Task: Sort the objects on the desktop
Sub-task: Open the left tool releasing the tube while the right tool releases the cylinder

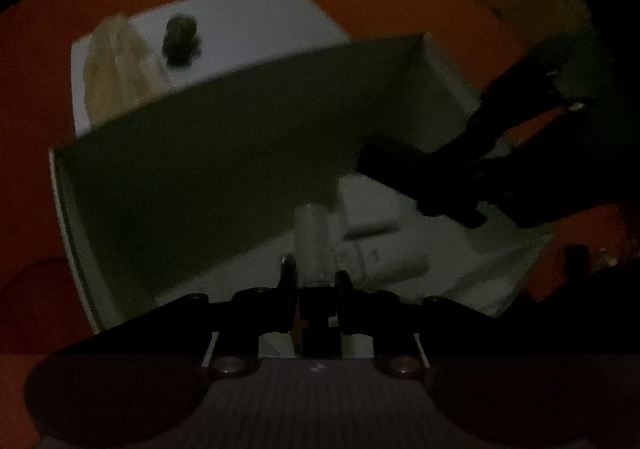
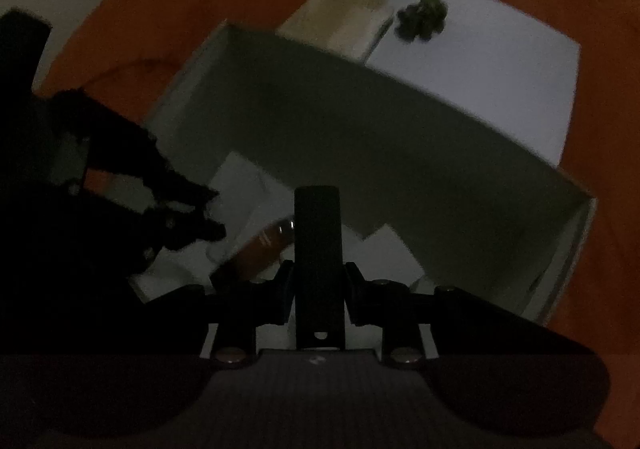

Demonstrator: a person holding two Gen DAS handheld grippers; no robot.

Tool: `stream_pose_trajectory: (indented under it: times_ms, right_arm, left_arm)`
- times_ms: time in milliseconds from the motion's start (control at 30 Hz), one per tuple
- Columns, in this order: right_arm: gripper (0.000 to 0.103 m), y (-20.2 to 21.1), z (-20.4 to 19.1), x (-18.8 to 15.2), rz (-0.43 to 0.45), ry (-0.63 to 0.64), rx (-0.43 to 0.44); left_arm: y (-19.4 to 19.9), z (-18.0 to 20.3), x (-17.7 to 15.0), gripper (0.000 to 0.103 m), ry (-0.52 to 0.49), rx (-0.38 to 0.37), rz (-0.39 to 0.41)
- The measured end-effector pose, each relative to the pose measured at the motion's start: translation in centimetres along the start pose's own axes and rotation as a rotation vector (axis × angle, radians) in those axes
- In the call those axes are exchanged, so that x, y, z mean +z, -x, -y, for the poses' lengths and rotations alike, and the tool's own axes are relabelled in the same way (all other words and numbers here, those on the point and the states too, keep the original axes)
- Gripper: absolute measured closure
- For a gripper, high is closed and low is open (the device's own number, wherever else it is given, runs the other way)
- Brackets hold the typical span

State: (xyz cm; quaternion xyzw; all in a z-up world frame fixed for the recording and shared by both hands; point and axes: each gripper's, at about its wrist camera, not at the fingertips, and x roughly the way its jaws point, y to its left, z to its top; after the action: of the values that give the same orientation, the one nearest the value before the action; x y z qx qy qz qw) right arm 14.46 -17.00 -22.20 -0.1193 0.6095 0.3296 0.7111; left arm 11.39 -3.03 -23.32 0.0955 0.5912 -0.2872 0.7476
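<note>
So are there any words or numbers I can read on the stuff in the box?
None can be read.
Brown tube in the white box: faint marks near its end, too dark and blurred to read.
Dark flat bar in the right claw: no writing visible.
Clear tube in the left claw: no writing visible.
White packets in the box: small marks, too blurred to read.

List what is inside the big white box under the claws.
Inside the white box: pale flat pieces and an orange-brown cylindrical object on the floor. The left claw holds a clear tube, the right claw a dark bar; they and shadow hide the rest.
</note>
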Motion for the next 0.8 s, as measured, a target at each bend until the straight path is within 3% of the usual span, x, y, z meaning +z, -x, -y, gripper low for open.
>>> stream_pose_trajectory:
  times_ms: [400,800]
  right_arm:
    - [0.075,-5.2,-1.2,-1.6,-0.085,0.101,-0.026]
    - [0.075,-8.2,-0.5,-3.2,-0.148,0.094,-0.076]
  left_arm:
    - [-4.5,-0.5,-1.8,0.087,-0.016,0.057,-0.091]
    - [-6.3,-0.8,-3.1,0.087,-0.018,0.089,-0.139]
